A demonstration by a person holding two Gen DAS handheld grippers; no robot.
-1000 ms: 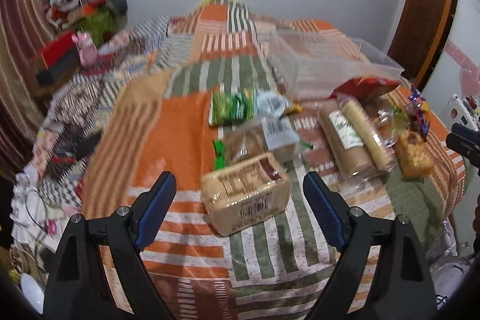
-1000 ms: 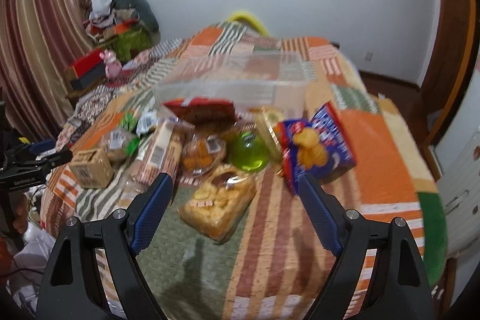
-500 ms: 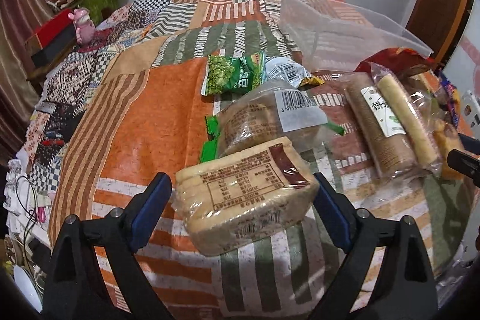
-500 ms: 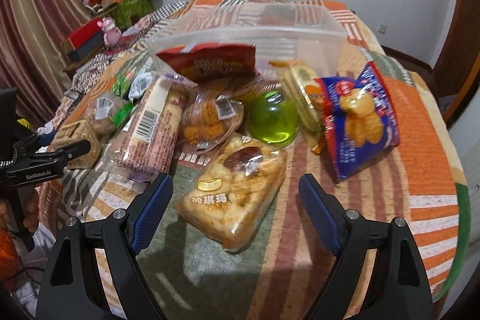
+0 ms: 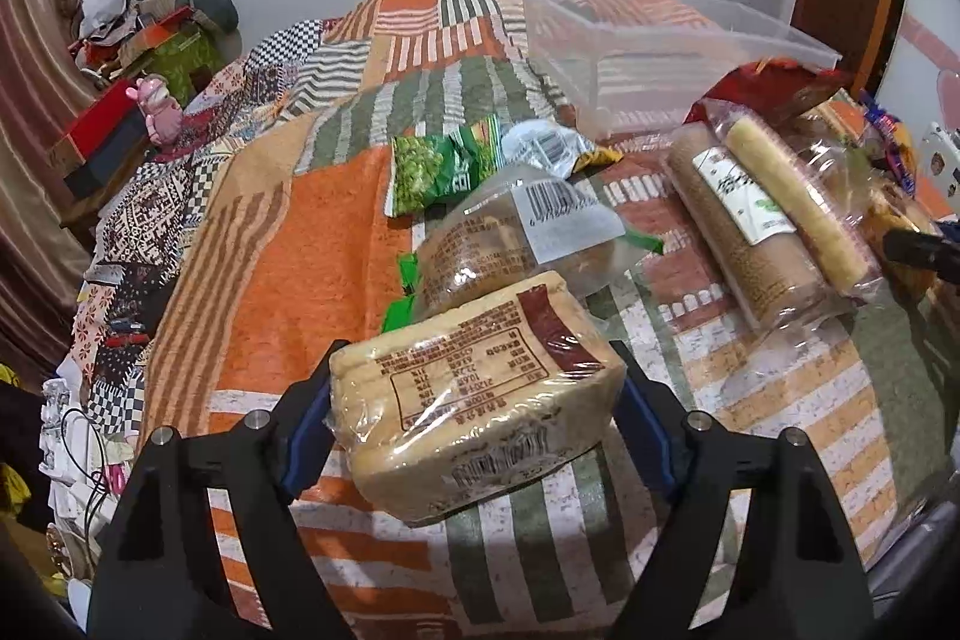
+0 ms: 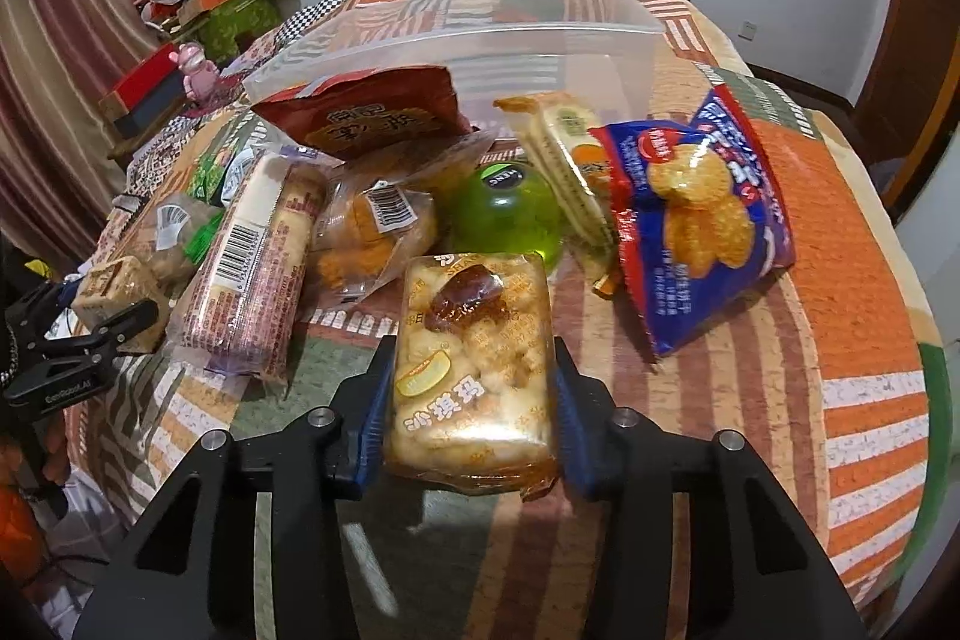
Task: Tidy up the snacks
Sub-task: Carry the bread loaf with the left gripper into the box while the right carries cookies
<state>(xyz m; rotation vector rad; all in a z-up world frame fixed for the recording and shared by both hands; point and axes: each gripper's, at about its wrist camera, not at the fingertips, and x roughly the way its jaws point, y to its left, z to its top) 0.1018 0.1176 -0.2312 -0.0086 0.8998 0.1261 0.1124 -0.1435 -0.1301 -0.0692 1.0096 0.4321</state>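
The left gripper [image 5: 474, 424] has its blue-padded fingers pressed on both sides of a pale, plastic-wrapped block of wafer cakes [image 5: 474, 400], which seems slightly raised above the striped patchwork bedcover [image 5: 312, 274]. The right gripper [image 6: 471, 415] is clamped on a clear packet of golden puffed-rice squares [image 6: 474, 358], near a green jelly dome [image 6: 507, 214] and before the transparent plastic storage box [image 6: 528, 40].

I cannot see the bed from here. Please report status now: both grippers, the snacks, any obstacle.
Left gripper shut on beige cake pack. Right gripper shut on clear pastry pack. Plastic bin open behind the pile; green jelly cup ahead of right jaws.
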